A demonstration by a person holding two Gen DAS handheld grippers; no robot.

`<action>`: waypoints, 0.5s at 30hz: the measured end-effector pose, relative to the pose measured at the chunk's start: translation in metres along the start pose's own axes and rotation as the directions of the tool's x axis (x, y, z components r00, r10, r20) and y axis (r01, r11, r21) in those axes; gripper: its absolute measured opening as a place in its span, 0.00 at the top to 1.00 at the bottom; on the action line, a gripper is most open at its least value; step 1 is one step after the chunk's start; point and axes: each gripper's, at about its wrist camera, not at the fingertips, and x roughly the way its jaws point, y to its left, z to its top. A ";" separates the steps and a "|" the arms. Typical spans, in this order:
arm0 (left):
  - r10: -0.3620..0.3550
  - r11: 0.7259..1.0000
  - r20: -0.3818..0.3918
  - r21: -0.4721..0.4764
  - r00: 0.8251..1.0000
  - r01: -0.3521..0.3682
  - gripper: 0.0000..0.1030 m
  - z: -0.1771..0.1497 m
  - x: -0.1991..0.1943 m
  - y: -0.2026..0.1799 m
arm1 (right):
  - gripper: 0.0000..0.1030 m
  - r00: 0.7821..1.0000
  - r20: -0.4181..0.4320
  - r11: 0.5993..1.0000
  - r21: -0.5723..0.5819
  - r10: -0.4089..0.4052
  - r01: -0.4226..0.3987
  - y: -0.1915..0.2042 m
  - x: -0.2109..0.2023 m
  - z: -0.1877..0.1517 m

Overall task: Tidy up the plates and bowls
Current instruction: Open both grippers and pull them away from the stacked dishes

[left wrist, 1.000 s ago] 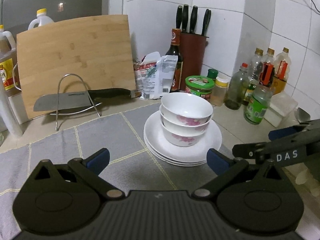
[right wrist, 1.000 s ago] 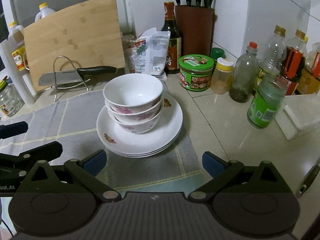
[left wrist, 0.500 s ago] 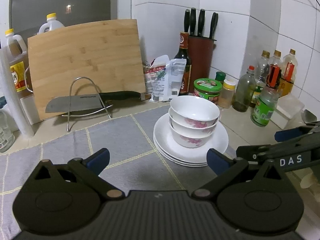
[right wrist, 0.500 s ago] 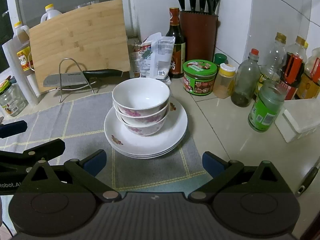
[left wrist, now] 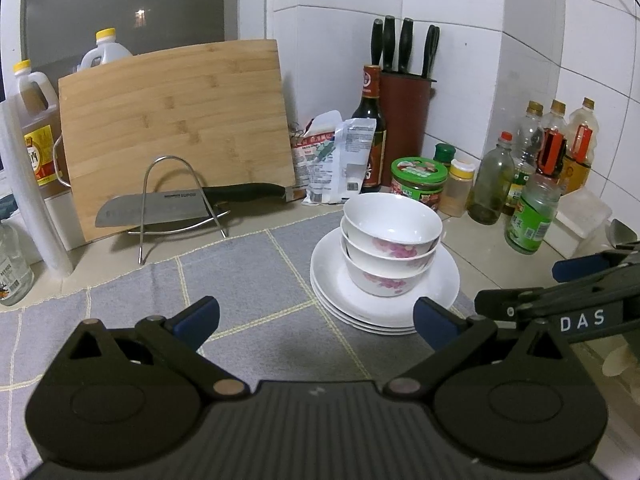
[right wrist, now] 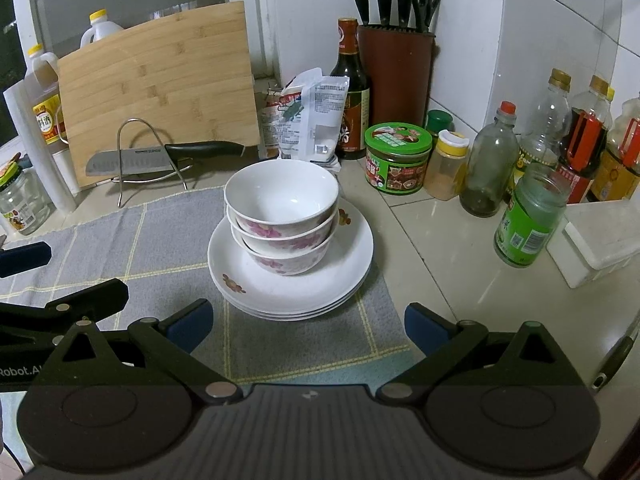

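Three white bowls (left wrist: pixel 390 240) (right wrist: pixel 282 216) with pink flowers are nested upright on a stack of three white plates (left wrist: pixel 442 286) (right wrist: pixel 348 264). The stack rests on a grey checked mat (left wrist: pixel 240 280) (right wrist: pixel 168 240). My left gripper (left wrist: pixel 316 318) is open and empty, hovering over the mat short of the stack. My right gripper (right wrist: pixel 308 322) is also open and empty, just in front of the plates. Each gripper shows at the side of the other's view: the right one (left wrist: pixel 568 292) and the left one (right wrist: pixel 52 280).
A cleaver (left wrist: pixel 188 204) lies on a wire rack before a leaning bamboo board (left wrist: pixel 176 120). A knife block (left wrist: pixel 404 120), sauce bottle (right wrist: pixel 352 92), green-lidded jar (right wrist: pixel 398 158), several bottles (right wrist: pixel 532 216) and a white box (right wrist: pixel 600 240) crowd the back and right of the counter.
Both grippers have drawn back and risen a little from the stack, so the bowls and plates look smaller. Both stayed open; the dishes have not moved.
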 end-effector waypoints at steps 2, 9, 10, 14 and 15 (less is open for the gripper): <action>0.001 1.000 0.001 -0.001 1.000 -0.001 0.01 0.000 0.000 0.000 | 0.00 1.000 0.000 1.000 -0.001 0.000 0.000 -0.001 0.000 0.001; -0.001 1.000 0.000 -0.001 1.000 0.001 0.01 0.000 0.000 0.000 | 0.00 1.000 0.000 1.000 -0.002 -0.003 0.003 -0.001 -0.002 0.002; 0.000 1.000 -0.001 -0.001 1.000 0.000 0.01 0.000 0.000 0.000 | 0.00 1.000 0.001 1.000 -0.002 -0.003 0.003 -0.001 -0.002 0.002; -0.001 1.000 -0.001 -0.003 1.000 0.001 0.01 0.001 0.000 0.001 | 0.00 1.000 -0.001 1.000 -0.004 -0.004 0.004 -0.002 -0.001 0.003; -0.001 1.000 -0.002 -0.002 1.000 0.001 0.01 0.001 0.000 0.001 | 0.00 1.000 -0.002 1.000 -0.004 -0.004 0.004 -0.001 -0.001 0.003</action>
